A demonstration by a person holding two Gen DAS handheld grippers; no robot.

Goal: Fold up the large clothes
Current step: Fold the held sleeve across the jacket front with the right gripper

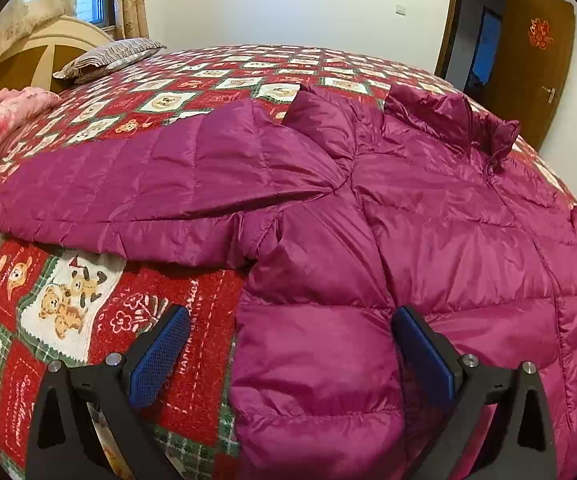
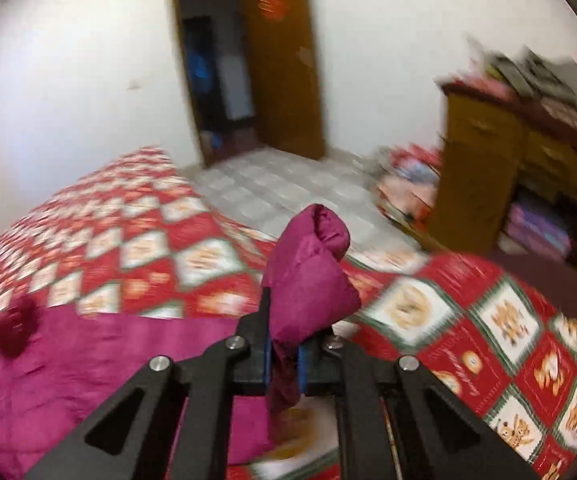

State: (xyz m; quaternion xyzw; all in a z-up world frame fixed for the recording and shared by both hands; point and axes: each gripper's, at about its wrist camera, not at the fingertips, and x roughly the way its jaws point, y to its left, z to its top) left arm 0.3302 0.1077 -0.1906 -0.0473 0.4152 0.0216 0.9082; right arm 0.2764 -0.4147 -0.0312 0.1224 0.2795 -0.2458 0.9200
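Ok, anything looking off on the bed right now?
Nothing damaged. The magenta jacket lies spread on the quilt, one sleeve out sideways; the right hand-held gripper pinches a bunched bit of its fabric.

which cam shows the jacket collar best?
Left wrist: the collar of the jacket stands sharp at the garment's far end. Right wrist is motion-blurred, showing only a jacket fold clamped in the right gripper, no clear collar.

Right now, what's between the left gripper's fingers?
Left wrist view: the jacket's side edge and bare bedspread sit between the open left gripper's fingers, pads not touching.
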